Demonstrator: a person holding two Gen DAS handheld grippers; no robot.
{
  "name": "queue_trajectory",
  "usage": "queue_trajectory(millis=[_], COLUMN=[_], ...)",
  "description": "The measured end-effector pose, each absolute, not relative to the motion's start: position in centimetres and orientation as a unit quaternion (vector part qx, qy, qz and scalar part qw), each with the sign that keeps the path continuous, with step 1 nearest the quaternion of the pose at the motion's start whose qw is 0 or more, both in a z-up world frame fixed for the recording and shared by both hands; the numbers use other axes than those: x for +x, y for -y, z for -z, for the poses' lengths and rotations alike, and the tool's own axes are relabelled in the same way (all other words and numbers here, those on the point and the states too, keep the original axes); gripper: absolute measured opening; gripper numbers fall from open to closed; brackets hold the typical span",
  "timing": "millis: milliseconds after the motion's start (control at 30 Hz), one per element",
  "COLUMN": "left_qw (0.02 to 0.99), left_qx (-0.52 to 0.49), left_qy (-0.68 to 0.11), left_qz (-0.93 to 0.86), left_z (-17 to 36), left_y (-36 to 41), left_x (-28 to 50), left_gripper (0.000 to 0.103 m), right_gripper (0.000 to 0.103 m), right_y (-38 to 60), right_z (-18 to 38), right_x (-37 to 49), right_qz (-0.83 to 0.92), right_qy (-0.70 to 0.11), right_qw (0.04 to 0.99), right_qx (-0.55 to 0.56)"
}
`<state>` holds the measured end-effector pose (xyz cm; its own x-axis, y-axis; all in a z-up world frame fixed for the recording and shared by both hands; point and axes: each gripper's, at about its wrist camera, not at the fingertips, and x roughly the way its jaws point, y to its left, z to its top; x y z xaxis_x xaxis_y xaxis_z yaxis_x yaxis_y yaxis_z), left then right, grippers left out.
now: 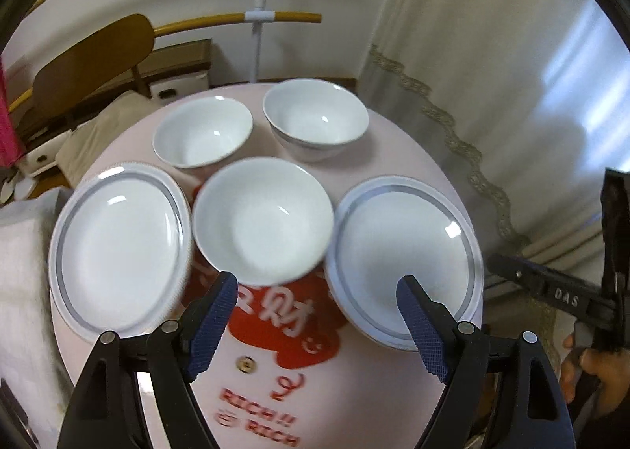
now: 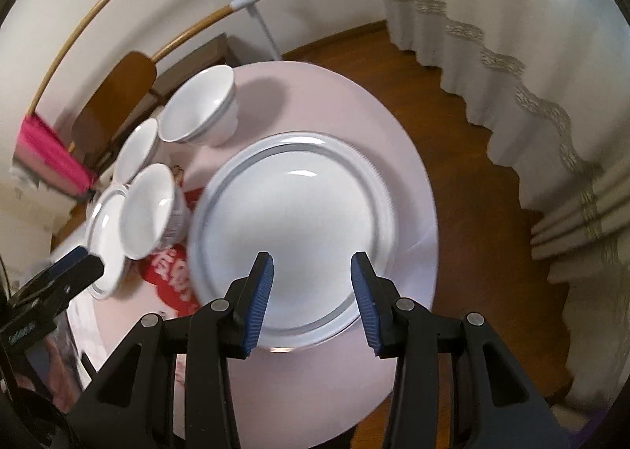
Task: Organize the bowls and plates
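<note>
Three white bowls and two grey-rimmed white plates sit on a round pink table (image 1: 397,142). In the left wrist view, the near bowl (image 1: 262,218) is in the middle, the left plate (image 1: 118,248) and right plate (image 1: 405,260) flank it, and two bowls (image 1: 202,132) (image 1: 315,118) stand behind. My left gripper (image 1: 319,291) is open and empty, hovering just before the near bowl. My right gripper (image 2: 313,268) is open and empty above the near edge of the right plate (image 2: 293,232). The other dishes (image 2: 147,209) lie to its left.
A wooden chair (image 1: 94,59) and storage boxes stand behind the table on the left. A curtain (image 2: 512,55) hangs at the right over a wooden floor (image 2: 453,126). A white pole (image 1: 260,16) stands behind the table. The table's edge (image 2: 429,213) is close to the right plate.
</note>
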<state>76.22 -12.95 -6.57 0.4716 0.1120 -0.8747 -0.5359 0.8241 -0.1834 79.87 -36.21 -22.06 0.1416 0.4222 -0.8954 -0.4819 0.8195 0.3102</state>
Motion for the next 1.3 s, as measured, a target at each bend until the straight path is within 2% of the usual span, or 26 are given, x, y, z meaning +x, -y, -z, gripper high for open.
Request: queue_trajectory(millis=[300, 733, 800, 1000, 1167, 1300], left_qw=[0.785, 0.789, 0.787, 0.785, 0.793, 0.802], left_qx=[-0.257, -0.222, -0.221, -0.225, -0.217, -0.210], left_qy=[-0.508, -0.506, -0.508, -0.508, -0.505, -0.499], left_qz=[-0.245, -0.269, -0.271, -0.273, -0.262, -0.255], left_z=[11.0, 14.9, 15.8, 17.6, 18.2, 18.5], left_y=[16.4, 17.9, 17.5, 16.8, 17.0, 17.0], left_x=[79.0, 81.9, 81.7, 82.3, 83.2, 84.0], left_gripper=[0.079, 0.077, 0.076, 0.063, 0.060, 0.055], right_gripper=[0.042, 0.042, 0.041, 0.034, 0.020, 0.020], right_y=[36.8, 34.9, 34.6, 34.6, 35.3, 35.4], right_z=[25.5, 29.0, 29.2, 29.5, 30.0, 30.2], right_x=[84.1, 87.1, 87.1, 87.3, 87.7, 87.7], right_qz=[-0.315, -0.362, -0.374, -0.393, -0.397, -0.411], right_qy=[-0.595, -0.607, -0.609, -0.603, -0.603, -0.597], right_qw=[0.738, 0.705, 0.698, 0.693, 0.691, 0.689], right_qx=[-0.047, -0.050, -0.048, -0.040, -0.031, -0.025])
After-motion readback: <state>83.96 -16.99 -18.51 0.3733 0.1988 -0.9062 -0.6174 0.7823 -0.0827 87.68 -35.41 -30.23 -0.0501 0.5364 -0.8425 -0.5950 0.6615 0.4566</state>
